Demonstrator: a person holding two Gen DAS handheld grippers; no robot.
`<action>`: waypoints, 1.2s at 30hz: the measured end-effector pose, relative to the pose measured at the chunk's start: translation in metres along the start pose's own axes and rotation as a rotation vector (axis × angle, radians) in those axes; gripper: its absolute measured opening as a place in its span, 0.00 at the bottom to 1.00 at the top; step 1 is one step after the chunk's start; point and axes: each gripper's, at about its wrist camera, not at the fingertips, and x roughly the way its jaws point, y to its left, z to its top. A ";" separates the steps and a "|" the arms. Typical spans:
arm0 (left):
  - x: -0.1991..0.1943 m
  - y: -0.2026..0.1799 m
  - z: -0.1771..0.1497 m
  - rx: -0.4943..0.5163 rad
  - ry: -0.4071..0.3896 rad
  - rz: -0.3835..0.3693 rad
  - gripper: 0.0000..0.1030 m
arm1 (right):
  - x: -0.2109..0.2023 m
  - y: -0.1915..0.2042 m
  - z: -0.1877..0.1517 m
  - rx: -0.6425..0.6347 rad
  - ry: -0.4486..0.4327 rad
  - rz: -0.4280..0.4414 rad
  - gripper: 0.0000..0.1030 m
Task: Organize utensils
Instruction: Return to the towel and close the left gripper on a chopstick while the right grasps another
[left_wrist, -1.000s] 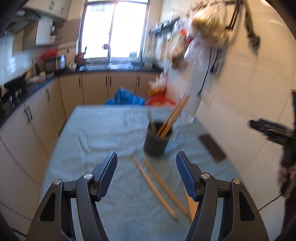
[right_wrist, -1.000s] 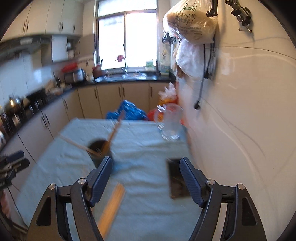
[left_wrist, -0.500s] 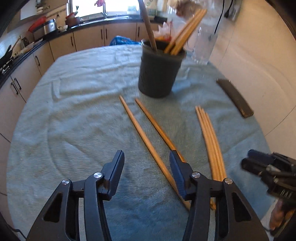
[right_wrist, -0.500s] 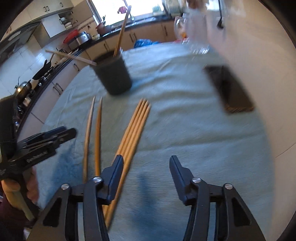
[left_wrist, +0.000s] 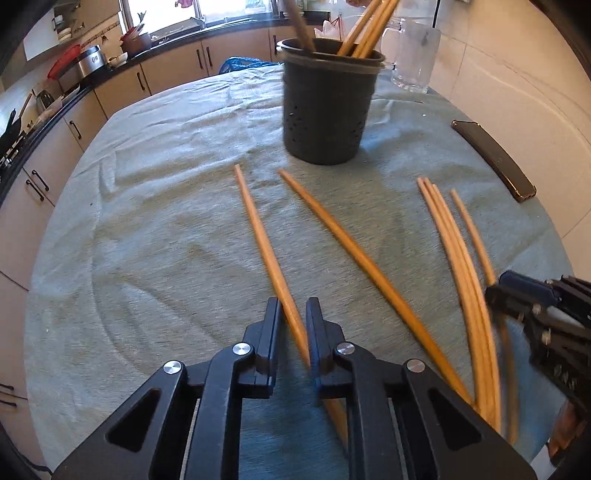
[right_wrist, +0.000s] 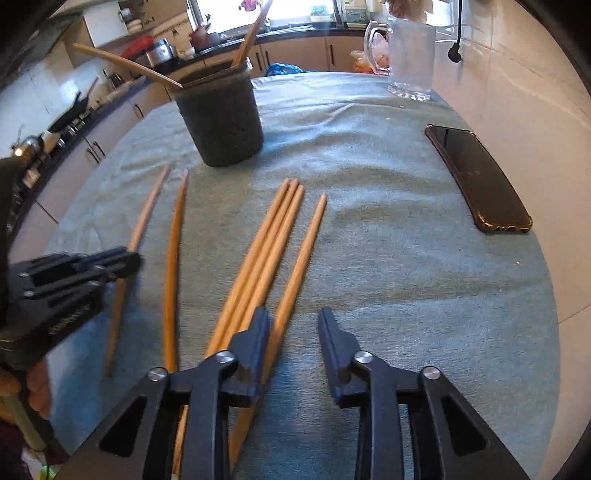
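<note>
**Left fingers pinch one chopstick on the counter**

The chopstick (left_wrist: 263, 242) farthest left of the loose ones lies on the cloth in front of the dark holder (left_wrist: 327, 105), its thin tip pointing toward the holder. The left gripper (left_wrist: 291, 314) has its fingers clenched onto the thick end of that stick, which runs straight through the narrow gap between them. A second chopstick (left_wrist: 354, 254) lies just to the right, angled away from the first, also pointing toward the holder.

Farther right of the holder's front, a bundle of three chopsticks (right_wrist: 264, 254) lies packed side by side, touching, with a single chopstick (right_wrist: 301, 258) just beside it. The right gripper (right_wrist: 293, 326) sits low over the near ends of these, fingers released and apart; its left finger (right_wrist: 255, 332) rests at the gap between the bundle and the single stick, and nothing is between the fingers but cloth.

The holder stands upright on the blue-grey cloth (right_wrist: 388, 277) that covers the counter, with several chopsticks leaning out of it. Behind and to the right of the holder stands a clear glass mug (right_wrist: 408, 59) near the tiled wall. A dark phone (right_wrist: 476, 177) lies flat on the cloth to the right of the holder, well apart from the sticks.
</note>
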 end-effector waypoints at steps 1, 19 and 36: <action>-0.002 0.005 -0.001 -0.002 0.002 0.000 0.10 | 0.000 0.000 0.000 -0.005 0.001 -0.015 0.18; -0.008 0.054 -0.004 -0.040 0.080 -0.096 0.23 | 0.002 -0.021 0.010 0.025 0.109 -0.039 0.17; 0.022 0.044 0.047 -0.014 0.033 -0.003 0.05 | 0.036 -0.020 0.068 -0.007 0.101 -0.111 0.07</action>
